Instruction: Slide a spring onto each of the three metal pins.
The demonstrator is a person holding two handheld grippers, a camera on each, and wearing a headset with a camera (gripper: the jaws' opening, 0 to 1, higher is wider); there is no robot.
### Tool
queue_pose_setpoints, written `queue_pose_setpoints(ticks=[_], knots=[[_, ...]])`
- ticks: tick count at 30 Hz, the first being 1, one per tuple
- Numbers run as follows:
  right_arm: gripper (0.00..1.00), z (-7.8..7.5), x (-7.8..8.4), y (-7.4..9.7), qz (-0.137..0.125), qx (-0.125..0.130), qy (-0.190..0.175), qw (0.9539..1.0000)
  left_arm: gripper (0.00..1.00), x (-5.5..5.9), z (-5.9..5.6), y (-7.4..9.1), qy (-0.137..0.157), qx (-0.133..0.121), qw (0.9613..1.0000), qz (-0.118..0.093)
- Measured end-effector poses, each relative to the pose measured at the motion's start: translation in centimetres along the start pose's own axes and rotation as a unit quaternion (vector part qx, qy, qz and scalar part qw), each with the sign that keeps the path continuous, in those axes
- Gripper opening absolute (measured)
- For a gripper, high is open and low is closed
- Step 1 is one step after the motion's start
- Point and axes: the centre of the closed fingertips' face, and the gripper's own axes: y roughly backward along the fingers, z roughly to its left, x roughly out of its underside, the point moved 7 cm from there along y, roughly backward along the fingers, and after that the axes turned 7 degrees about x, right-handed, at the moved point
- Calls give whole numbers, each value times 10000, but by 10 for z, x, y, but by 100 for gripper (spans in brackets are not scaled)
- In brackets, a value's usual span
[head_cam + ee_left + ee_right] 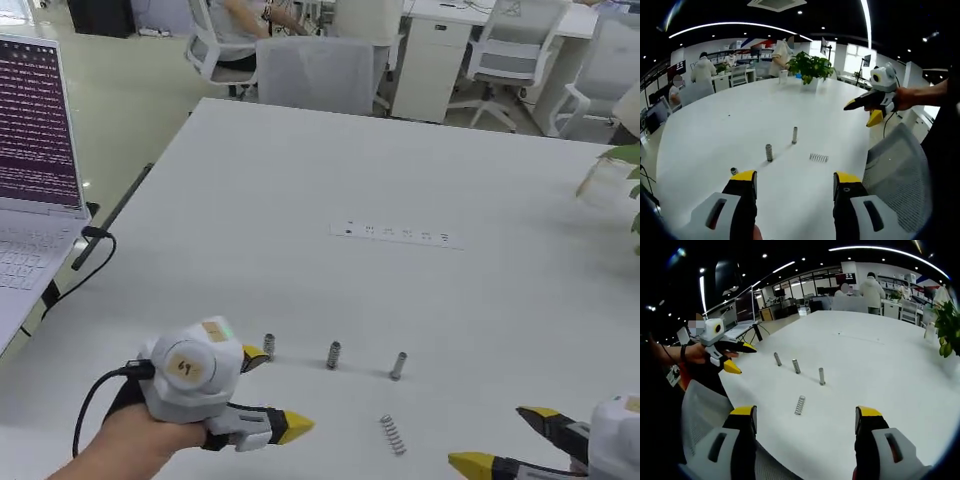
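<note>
Three short metal pins stand in a row on the white table (300,180). The left pin (269,346) and the middle pin (333,355) each look wrapped in a spring. The right pin (398,366) is smooth and bare. A loose spring (392,434) lies flat in front of the row, also seen as a spring (800,405) between my right jaws. My left gripper (278,392) hovers open just left of the pins, holding nothing. My right gripper (500,438) is open and empty at the lower right, right of the loose spring.
An open laptop (30,150) with a black cable (95,250) sits at the table's left edge. A socket strip (395,235) is set into the table behind the pins. A potted plant (628,165) stands far right. Office chairs (315,75) line the far edge.
</note>
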Motion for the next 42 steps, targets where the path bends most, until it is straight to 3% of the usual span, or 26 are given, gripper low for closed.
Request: queue_pose_setpoints(ticks=[10, 24, 32, 42], knots=[[79, 0, 2, 5, -29, 6, -48, 10000, 57, -8, -16, -41, -453, 559, 9970, 276], [79, 0, 3, 7, 52, 11, -26, 10000, 56, -16, -13, -72, -659, 852, 9936, 349], [78, -3, 7, 14, 43, 59, -68, 10000, 54, -17, -14, -99, -1069, 1169, 9852, 658], [77, -6, 11, 22, 13, 137, -141, 9998, 49, -15, -16, -124, -1339, 1456, 9763, 884]])
